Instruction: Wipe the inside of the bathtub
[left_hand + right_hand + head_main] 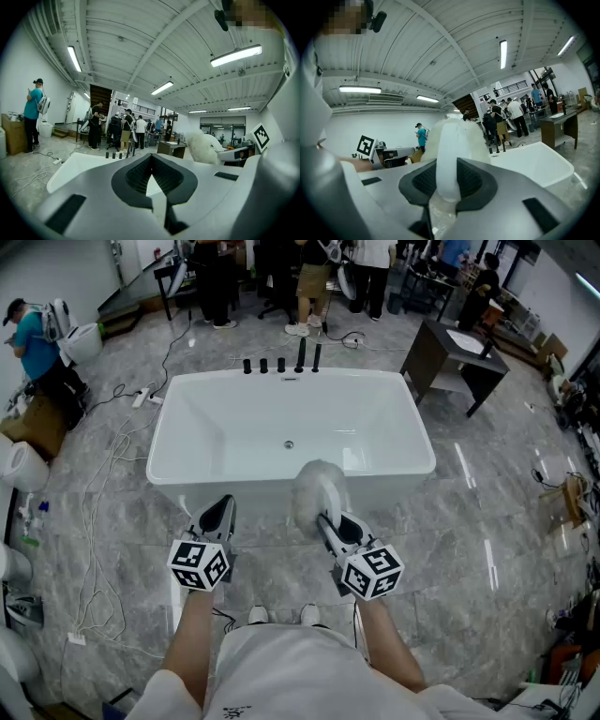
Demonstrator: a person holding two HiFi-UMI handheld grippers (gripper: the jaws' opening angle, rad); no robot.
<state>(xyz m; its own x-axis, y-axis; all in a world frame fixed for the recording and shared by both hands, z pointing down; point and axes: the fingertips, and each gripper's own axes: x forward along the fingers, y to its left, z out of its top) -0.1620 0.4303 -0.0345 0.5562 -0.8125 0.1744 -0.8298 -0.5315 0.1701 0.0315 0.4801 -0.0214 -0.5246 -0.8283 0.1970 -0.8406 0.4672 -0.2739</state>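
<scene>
The white bathtub (225, 432) stands lengthwise ahead of me, its drain (289, 443) in the middle of the floor. My right gripper (324, 520) is shut on the handle of a white fluffy brush (317, 489), held over the tub's near rim. The right gripper view shows the brush (452, 138) upright between the jaws of that gripper (447, 176), with the tub (534, 161) beyond. My left gripper (221, 513) hovers at the near rim, left of the brush. In its own view the left gripper (151, 168) is shut with nothing in it; the brush (204, 147) is to its right.
Black taps (281, 364) line the tub's far rim. A dark vanity (459, 357) stands at the back right. Cables (103, 484) trail over the marble floor on the left, near toilets (80, 341). Several people (314, 277) stand behind the tub.
</scene>
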